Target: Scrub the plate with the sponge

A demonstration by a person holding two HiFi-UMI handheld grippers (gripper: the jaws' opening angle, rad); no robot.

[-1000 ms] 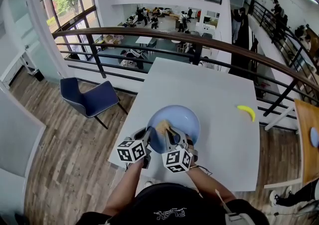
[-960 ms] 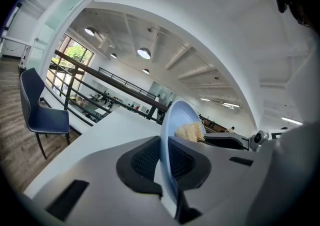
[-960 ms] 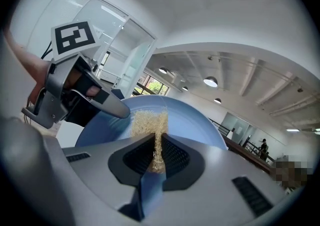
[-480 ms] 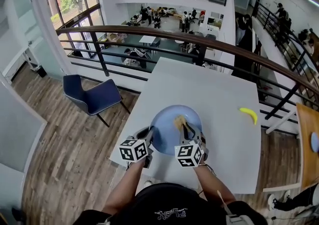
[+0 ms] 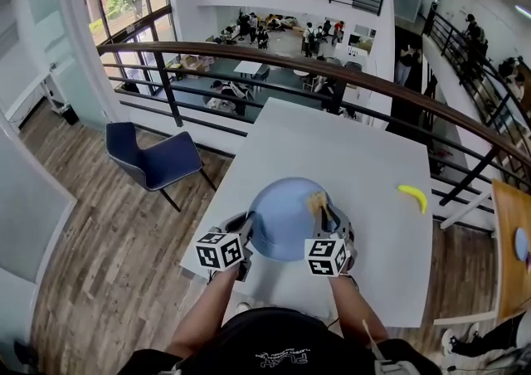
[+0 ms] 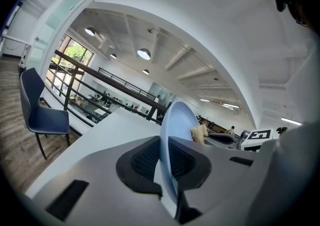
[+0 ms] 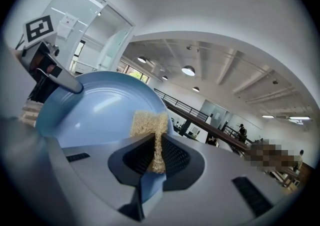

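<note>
Blue plate (image 5: 282,217), rim clamped in left gripper (image 5: 248,226), bears tan sponge (image 5: 316,201) pinched by right gripper (image 5: 326,216).

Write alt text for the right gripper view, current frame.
Right gripper jaws closed on a tan sponge, held at the face of a blue plate. Left gripper clamps the plate's rim at upper left. A railing and ceiling lights sit behind.

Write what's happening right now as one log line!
left tool: shut on plate rim | right tool: shut on sponge | sponge: at plate's right side | banana: on table
</note>
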